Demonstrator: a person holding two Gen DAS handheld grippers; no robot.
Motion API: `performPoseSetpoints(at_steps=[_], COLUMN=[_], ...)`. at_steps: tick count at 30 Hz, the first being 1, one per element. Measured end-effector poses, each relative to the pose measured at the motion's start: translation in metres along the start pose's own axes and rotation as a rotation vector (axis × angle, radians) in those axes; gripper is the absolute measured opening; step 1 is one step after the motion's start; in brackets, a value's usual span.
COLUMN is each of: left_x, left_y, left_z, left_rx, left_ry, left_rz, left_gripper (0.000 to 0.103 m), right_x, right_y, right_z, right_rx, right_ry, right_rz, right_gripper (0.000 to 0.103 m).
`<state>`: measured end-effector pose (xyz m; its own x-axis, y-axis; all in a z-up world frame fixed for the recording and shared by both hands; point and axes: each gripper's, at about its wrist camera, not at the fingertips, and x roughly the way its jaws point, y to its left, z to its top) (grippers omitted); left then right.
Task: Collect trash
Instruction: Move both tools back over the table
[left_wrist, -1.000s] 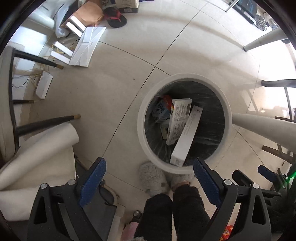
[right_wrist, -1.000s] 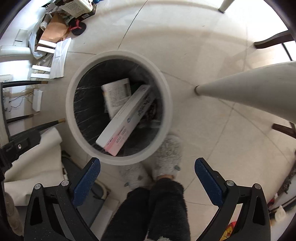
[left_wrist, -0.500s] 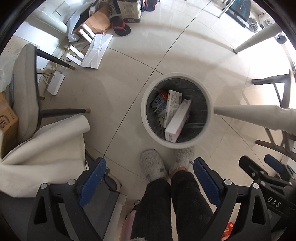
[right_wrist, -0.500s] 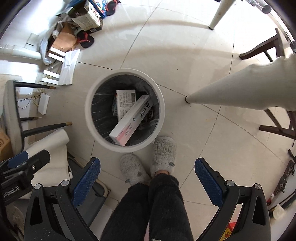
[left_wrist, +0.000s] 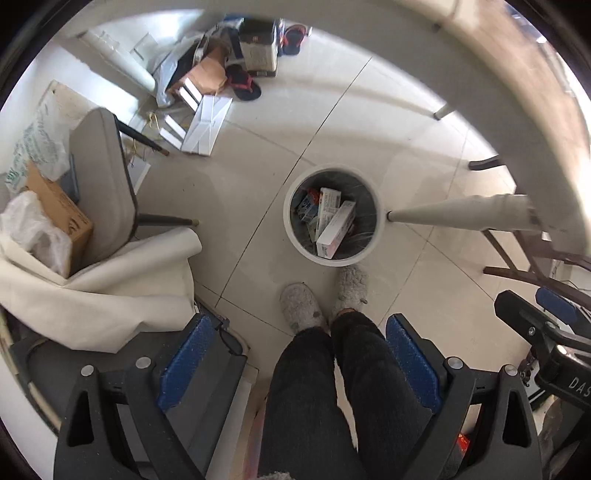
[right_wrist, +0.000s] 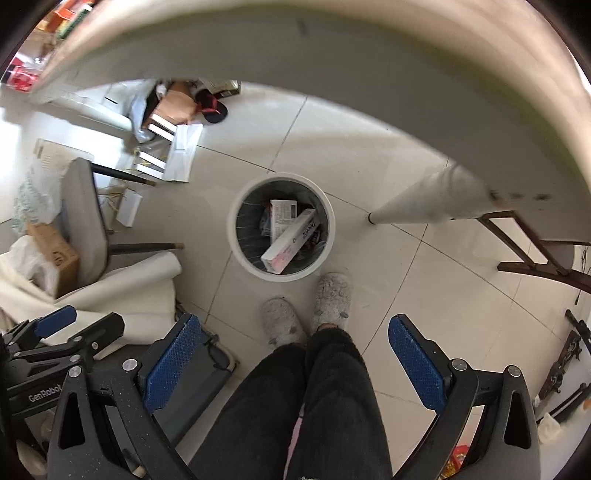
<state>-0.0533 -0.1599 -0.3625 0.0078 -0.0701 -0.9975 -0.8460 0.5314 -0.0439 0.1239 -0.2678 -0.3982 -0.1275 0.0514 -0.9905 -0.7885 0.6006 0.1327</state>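
A round white trash bin (left_wrist: 293, 236) with a dark liner stands on the tiled floor, far below both grippers; it also shows in the right wrist view (right_wrist: 236, 243). It holds several cardboard boxes, with a long white and pink box (left_wrist: 334, 229) (right_wrist: 290, 242) leaning on top. My left gripper (left_wrist: 301, 363) is open and empty, high above the floor. My right gripper (right_wrist: 295, 360) is open and empty at about the same height; its black frame shows at the right edge of the left wrist view (left_wrist: 539, 332).
The person's legs and grey slippers (left_wrist: 299, 306) stand just in front of the bin. A white table edge (right_wrist: 332, 66) and its tapered leg (right_wrist: 417, 203) are above and to the right. A chair (left_wrist: 101, 184) with boxes and white cloth is on the left. Clutter (left_wrist: 210, 88) lies at the back.
Both grippers have risen well away from the bin, which now looks much smaller. The table edge has come into view at the top. Both stay open and empty.
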Motion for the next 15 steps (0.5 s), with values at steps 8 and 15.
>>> performPoseSetpoints(at_steps=[8,15], left_x=[-0.105,-0.181], left_y=[-0.016,-0.063], left_z=[0.022,0.104], left_rx=[0.067,0.238], left_ry=[-0.178,-0.374], left_rz=[-0.001,0.092], left_gripper=[0.097,0.103], right_x=[-0.116,-0.209], right_y=[0.009,-0.029], right_z=[-0.001,0.053], right_rx=[0.024,0.129], right_ry=[-0.088,-0.208], right_rz=[0.075,0.118], right_gripper=[0.103,0.103])
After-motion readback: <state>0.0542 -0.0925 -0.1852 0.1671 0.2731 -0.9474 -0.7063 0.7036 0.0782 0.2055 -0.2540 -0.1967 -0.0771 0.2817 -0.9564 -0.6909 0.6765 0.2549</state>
